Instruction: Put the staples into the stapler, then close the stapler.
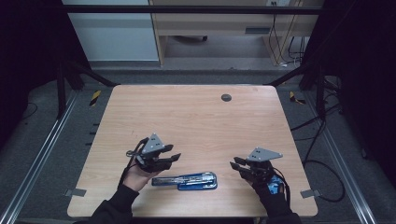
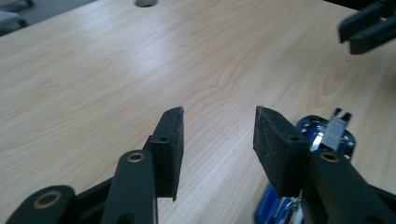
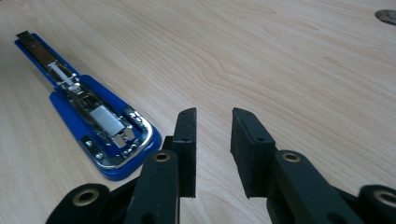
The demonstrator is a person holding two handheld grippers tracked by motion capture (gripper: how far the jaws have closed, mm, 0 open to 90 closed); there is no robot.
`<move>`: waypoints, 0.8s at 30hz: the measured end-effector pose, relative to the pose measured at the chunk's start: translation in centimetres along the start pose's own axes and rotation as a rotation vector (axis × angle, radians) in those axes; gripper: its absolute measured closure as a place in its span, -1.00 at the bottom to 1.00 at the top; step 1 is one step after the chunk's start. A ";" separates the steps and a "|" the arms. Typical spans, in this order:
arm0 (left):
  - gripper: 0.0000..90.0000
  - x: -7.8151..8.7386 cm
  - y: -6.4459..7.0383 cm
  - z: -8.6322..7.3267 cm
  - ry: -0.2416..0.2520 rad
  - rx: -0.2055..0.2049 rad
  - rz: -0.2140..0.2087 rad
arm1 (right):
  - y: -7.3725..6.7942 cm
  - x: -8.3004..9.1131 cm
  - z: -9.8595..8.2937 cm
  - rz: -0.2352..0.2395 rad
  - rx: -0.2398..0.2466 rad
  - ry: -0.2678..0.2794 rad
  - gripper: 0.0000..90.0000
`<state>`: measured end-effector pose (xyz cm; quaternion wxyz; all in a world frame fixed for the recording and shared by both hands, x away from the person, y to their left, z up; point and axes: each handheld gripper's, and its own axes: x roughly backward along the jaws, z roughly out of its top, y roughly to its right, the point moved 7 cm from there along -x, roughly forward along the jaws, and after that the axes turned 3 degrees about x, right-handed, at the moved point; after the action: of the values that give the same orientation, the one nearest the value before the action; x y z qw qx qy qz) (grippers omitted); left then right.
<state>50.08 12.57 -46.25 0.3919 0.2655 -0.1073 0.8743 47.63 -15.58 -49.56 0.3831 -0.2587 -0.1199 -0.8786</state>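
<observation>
A blue stapler (image 1: 187, 181) lies flat and swung open near the table's front edge, its metal staple channel facing up. In the right gripper view the stapler (image 3: 88, 112) stretches away to the left. My left gripper (image 1: 174, 157) hovers open just above and left of the stapler, nothing between its pads. Its own view shows the left gripper (image 2: 217, 137) over bare wood, with the stapler (image 2: 322, 140) partly hidden behind the right jaw. My right gripper (image 1: 235, 163) is open and empty to the right of the stapler; the same right gripper (image 3: 214, 135) points across the table.
The wooden table (image 1: 196, 116) has a round dark grommet (image 1: 226, 97) near its far edge. Metal frame rails, cables and a cabinet lie beyond the table. The right gripper's tips (image 2: 369, 25) show at the top right of the left gripper view.
</observation>
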 end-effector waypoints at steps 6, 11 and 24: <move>0.16 2.1 -1.8 -1.7 0.032 0.064 0.046 | -1.5 -0.3 0.4 0.046 0.018 0.007 0.66; 0.15 3.6 -2.8 -3.3 0.051 0.084 0.095 | -2.4 -0.5 0.5 0.071 0.029 -0.003 0.79; 0.09 7.4 -4.2 -7.9 0.076 0.152 0.153 | -4.6 -0.8 0.3 0.145 0.041 -0.018 0.98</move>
<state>46.09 23.12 -48.89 0.3066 0.2522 -0.0460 0.9167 44.81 -11.82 -49.80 0.4497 -0.2668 -0.1221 -0.8436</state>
